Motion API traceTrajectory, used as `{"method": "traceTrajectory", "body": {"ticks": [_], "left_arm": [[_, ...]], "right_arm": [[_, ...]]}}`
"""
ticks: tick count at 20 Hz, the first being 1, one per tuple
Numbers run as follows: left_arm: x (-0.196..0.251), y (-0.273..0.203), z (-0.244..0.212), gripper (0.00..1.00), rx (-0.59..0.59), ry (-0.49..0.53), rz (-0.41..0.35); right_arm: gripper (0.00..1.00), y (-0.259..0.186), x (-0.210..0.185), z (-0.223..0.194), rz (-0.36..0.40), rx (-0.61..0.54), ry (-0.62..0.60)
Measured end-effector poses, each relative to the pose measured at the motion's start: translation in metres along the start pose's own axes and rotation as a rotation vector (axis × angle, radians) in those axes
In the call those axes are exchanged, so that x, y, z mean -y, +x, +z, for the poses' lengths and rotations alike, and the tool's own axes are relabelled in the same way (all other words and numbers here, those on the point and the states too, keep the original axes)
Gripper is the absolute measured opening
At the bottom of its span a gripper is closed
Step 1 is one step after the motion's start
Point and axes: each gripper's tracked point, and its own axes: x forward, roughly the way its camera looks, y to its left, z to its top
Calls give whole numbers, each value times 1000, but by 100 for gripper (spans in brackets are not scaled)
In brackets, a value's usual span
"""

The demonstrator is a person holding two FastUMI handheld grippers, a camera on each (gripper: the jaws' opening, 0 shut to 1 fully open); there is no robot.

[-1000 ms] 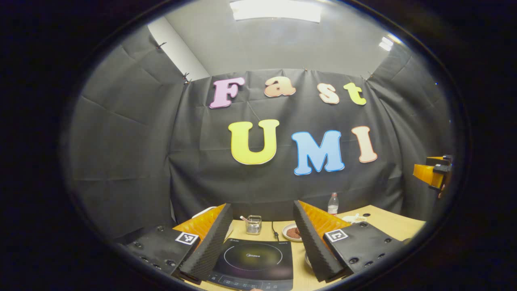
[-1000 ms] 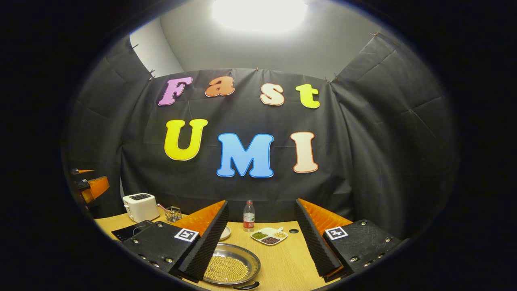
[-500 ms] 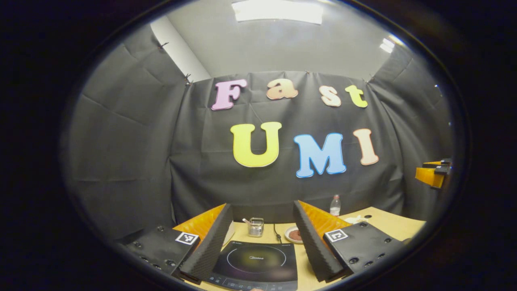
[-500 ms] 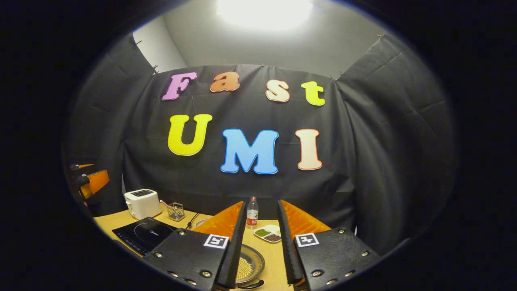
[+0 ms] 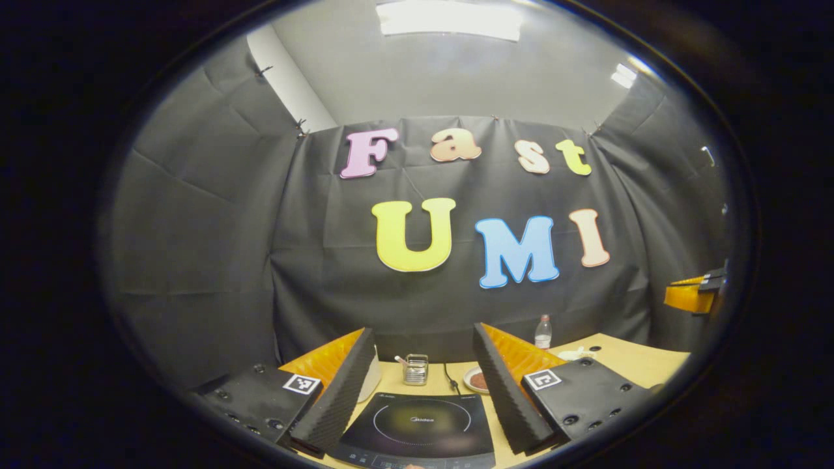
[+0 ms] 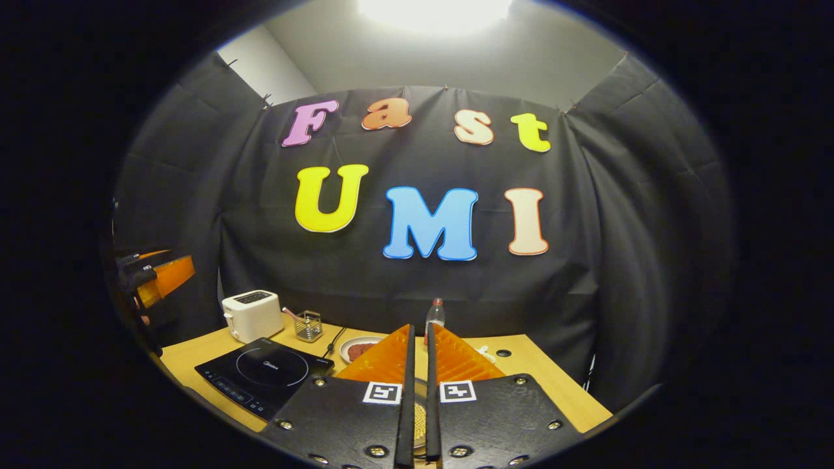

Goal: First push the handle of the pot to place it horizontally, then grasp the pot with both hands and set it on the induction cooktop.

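Your pot (image 6: 419,417) sat low in the right gripper view, a thin sliver of metal rim and yellowish grains seen through the narrow slot between that gripper's fingers; its handle was hidden, so I could not tell how it pointed. The right gripper (image 6: 417,391) had its fingers drawn almost together with only that slit left, and they seemed to pinch nothing, though the view down there was too cramped to be sure. You held it above the table (image 6: 541,378), with the pot below and ahead of it.

The induction cooktop (image 6: 264,376) lay on the table to the left of the pot in that view, bare on top, its cord running back toward the wall. Behind it stood a white toaster (image 6: 252,314), a small wire basket (image 6: 308,326) and a plate (image 6: 359,349) with something reddish on it; a bottle (image 6: 434,315) stood at the back, just past the fingertips.

Your left gripper (image 5: 423,384) hung with its fingers spread wide, and the cooktop (image 5: 420,430) lay on the table between them, nothing in its grasp. At the far right edge of the left gripper view you could see part of the right gripper (image 5: 694,294), raised well above the table (image 5: 642,358)
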Motion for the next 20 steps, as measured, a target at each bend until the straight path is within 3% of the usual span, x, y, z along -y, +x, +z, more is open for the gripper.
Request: {"method": "traceTrajectory", "body": {"ticks": [6, 13, 19, 20], "left_arm": [[-7, 4, -6, 98, -4, -13, -14], [6, 14, -14, 98, -29, -6, 34], [27, 28, -19, 98, -43, 9, 56], [31, 30, -20, 92, -46, 10, 57]], "right_arm": [[7, -4, -24, -37, 99, -104, -51], [7, -9, -45, -112, 313, -299, -99], [7, -16, -48, -164, 432, -450, -116], [7, -16, -48, -170, 448, -470, -120]]}}
